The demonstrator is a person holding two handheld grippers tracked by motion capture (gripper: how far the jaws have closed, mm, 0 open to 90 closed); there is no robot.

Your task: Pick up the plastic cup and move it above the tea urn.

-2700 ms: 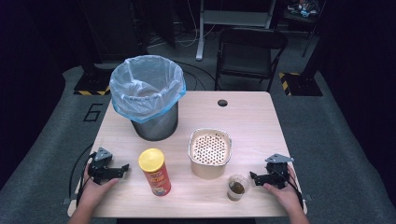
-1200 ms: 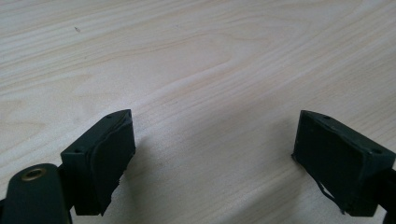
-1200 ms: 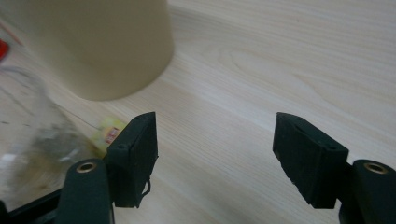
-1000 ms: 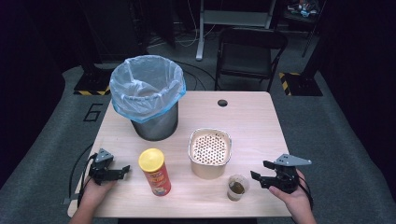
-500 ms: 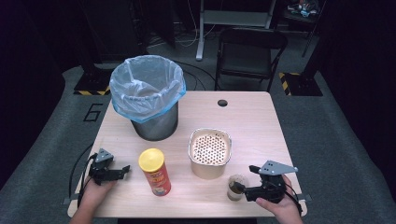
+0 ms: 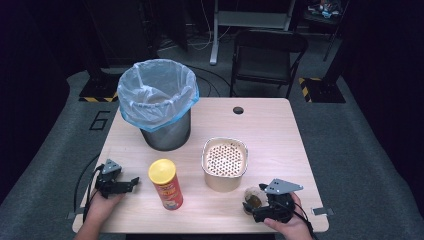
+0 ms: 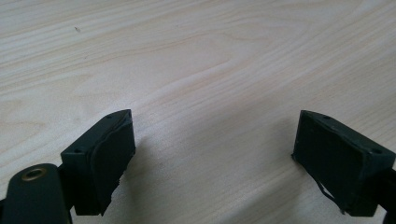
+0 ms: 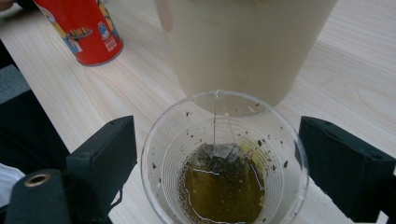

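Observation:
A clear plastic cup [image 6: 252, 200] with brown liquid and a tea bag stands near the table's front right, in front of a cream perforated container [image 6: 225, 177]. My right gripper [image 6: 250, 206] points left at the cup. In the right gripper view the cup [image 8: 224, 177] stands between the two black fingers [image 8: 105, 163], which have just been opening and stand beside its wall. My left gripper [image 6: 132, 183] rests at the front left, open. In the left gripper view its jaws [image 7: 215, 135] hold nothing above bare wood.
A red snack can [image 6: 167, 192] with a yellow lid stands between the two hands. A steel bin [image 6: 165, 135] lined with a blue bag is at the back left. A chair [image 6: 270, 50] stands beyond the table's far edge.
My right gripper has moved left up to the cup, and its jaws have spread so that the cup now stands between them. The left gripper has stayed put.

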